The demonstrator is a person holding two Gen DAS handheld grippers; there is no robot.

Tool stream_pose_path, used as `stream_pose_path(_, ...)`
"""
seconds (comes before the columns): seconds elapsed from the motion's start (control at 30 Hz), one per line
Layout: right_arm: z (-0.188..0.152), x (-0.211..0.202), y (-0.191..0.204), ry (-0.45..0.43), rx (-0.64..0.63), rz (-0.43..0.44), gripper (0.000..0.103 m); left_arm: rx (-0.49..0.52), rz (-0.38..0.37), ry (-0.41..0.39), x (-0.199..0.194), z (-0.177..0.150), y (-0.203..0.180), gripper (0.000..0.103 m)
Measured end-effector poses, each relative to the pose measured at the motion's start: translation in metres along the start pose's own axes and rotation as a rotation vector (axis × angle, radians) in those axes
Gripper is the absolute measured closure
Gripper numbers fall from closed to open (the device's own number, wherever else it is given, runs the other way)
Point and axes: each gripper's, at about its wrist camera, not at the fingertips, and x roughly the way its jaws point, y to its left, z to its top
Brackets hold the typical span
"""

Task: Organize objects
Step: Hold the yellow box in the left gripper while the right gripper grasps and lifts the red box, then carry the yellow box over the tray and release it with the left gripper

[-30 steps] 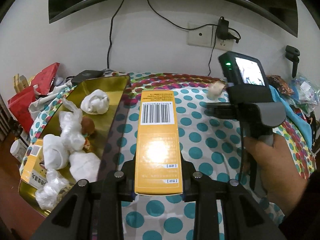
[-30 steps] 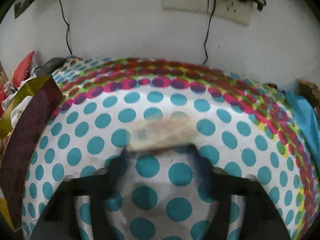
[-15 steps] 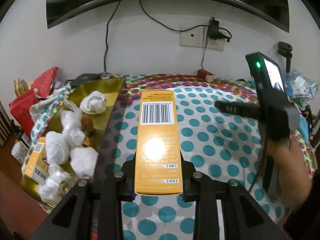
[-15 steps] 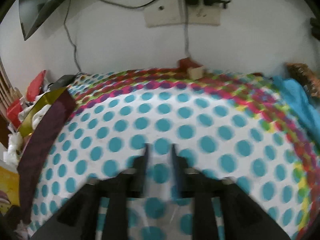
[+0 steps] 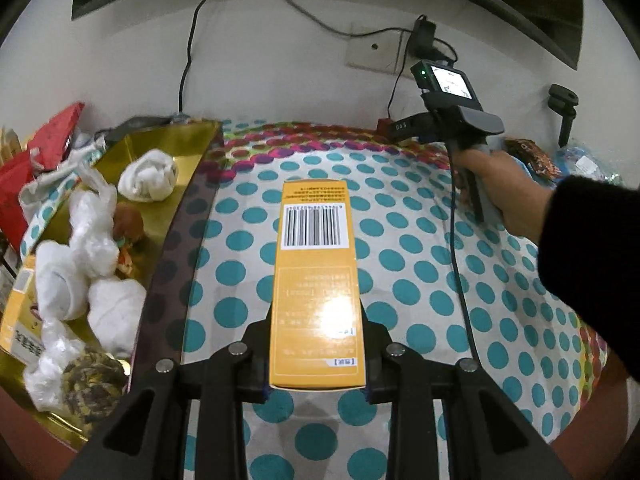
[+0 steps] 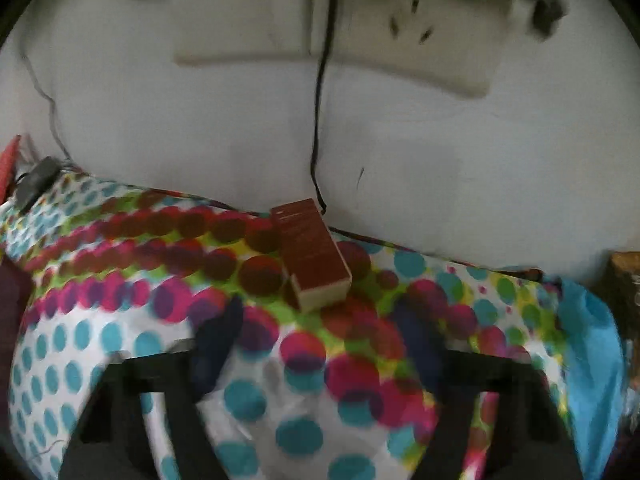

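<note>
So your left gripper [image 5: 316,376] was clamped on the yellow box [image 5: 316,276], barcode end pointing away from you, held over the dotted tablecloth [image 5: 420,240] just right of the gold tray [image 5: 168,148] along the table's left edge. That tray was already crowded with white wrapped bundles [image 5: 148,176], so dropping the box in flat could've landed it on one of them and left it rocking or sliding over the tray's dark inner wall. I'd have gone for the bare far corner of the tray.

Your right gripper [image 6: 320,332] had just been narrowing its jaws with nothing between them. They stood apart, empty, aimed at the small red box [image 6: 312,256] sitting near the table's far edge, up against the wall. The right wrist view was smeared with motion, which is the real worry: coming in that fast, a fingertip could've shoved the red box into the wall or off the back edge instead of straddling it. It also lay at an angle to the fingers, so closing without squaring up might've pinched a corner and spun it loose. The black cable [image 6: 320,120] hanging right behind it could've snagged too.
</note>
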Motion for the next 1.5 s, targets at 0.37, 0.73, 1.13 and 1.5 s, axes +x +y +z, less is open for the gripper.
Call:
stream_pose_path(0.37, -0.004, -0.017, 0.017, -0.069, -0.027, 0.060, 0.076, -0.008, -0.017, -0.030, -0.006, 0.005, -0.009, 0.073)
stream_pose_path(0.73, -0.106, -0.118, 0.038, -0.136, -0.008, 0.152, 0.076, -0.016, 0.061, -0.086, -0.040, -0.013, -0.018, 0.073)
stream_pose_path(1.13, -0.171, -0.174, 0.065, -0.203, -0.011, 0.112, 0.076, -0.075, 0.218, -0.161, -0.084, -0.011, 0.021, 0.073)
stream_pose_path(1.5, -0.172, -0.182, 0.056, -0.236, 0.035, 0.098, 0.076, -0.094, 0.326, -0.184, -0.093, 0.000, 0.058, 0.073)
